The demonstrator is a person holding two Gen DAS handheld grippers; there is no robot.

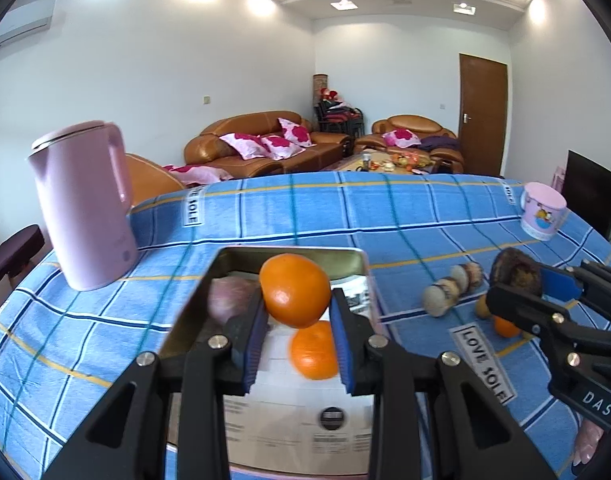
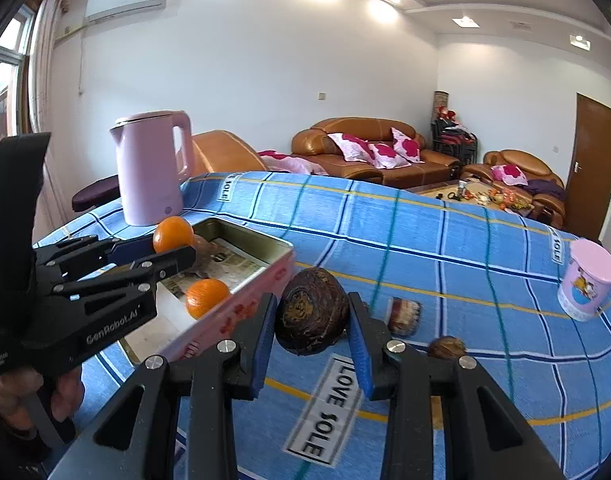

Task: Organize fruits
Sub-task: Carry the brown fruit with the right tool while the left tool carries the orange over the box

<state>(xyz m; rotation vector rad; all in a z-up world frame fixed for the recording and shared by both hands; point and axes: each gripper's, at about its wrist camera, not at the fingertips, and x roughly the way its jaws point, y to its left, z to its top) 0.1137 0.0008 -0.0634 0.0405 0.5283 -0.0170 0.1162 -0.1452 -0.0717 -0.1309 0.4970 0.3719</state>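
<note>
**Two claws, one orange up in the air**

The counter (image 2: 445, 240) has a blue checked cloth on it. The landmark here is the shiny metal tin (image 1: 347, 258), a box shape with rounded corners and pink outside walls.

The tall pink kettle (image 2: 149, 172) stands just behind the tin's far left corner. It is smooth and has a big handle.

The left claw (image 1: 295, 292) is right above the tin. Its two blue pads are clamped on a round, smooth orange (image 1: 295, 290), so the orange hangs over the inside of the tin and does not touch the bottom.

Inside the tin, a second orange (image 1: 315, 350) lies on the printed paper at the bottom. A dull purple-brown lumpy thing (image 1: 229, 300) also lies inside, at the left wall. I cannot tell what it is.

The right claw (image 2: 311, 320) is just to the right of the tin, low over the cloth. Its pads stand apart, one on each side of a big, dark brown, rough round fruit (image 2: 311, 312) that sits on the cloth. Whether the pads touch it, I cannot tell.

Further right of the tin lie a small stripy brown piece (image 2: 403, 316) and a small brown nut-like ball (image 2: 447, 348).

A small pink cup (image 2: 587, 284) with a picture stands well apart, far right of the tin.
</note>
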